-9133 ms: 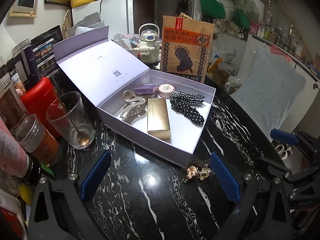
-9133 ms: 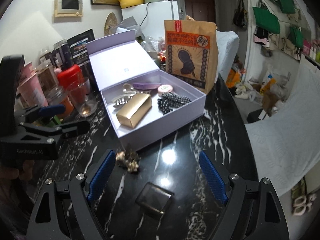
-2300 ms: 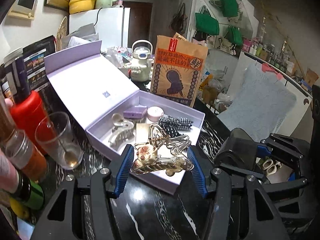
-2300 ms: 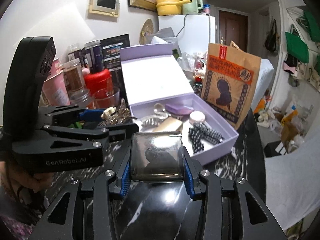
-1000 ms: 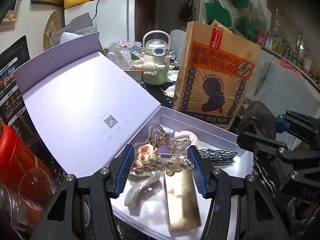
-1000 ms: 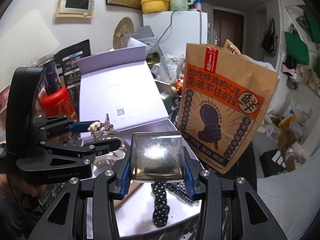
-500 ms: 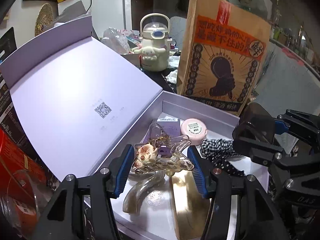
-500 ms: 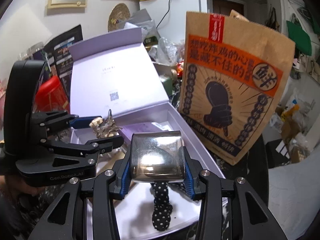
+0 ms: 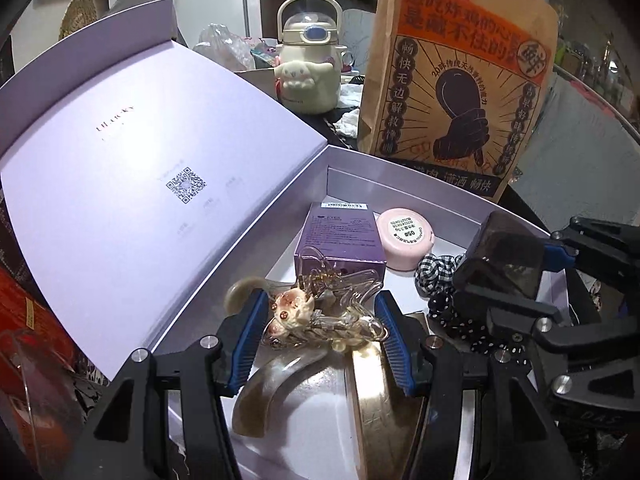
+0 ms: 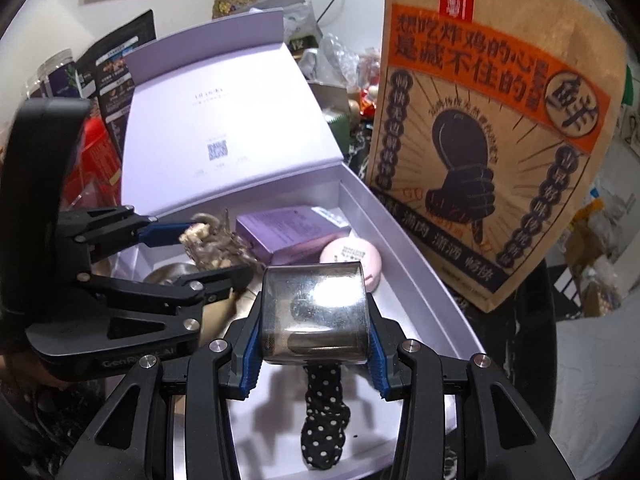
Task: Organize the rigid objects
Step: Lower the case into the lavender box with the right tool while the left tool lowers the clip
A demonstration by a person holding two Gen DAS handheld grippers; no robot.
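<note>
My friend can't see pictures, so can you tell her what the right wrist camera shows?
The right gripper clamps a smoky clear case above an open lilac box. Inside lie a purple carton, a pink compact and a polka-dot scrunchie; the left gripper holds a decorated hair clip.

Both wrist views close above open lilac box (image 9: pixel 400 176), angled down; each shows other gripper.
</note>
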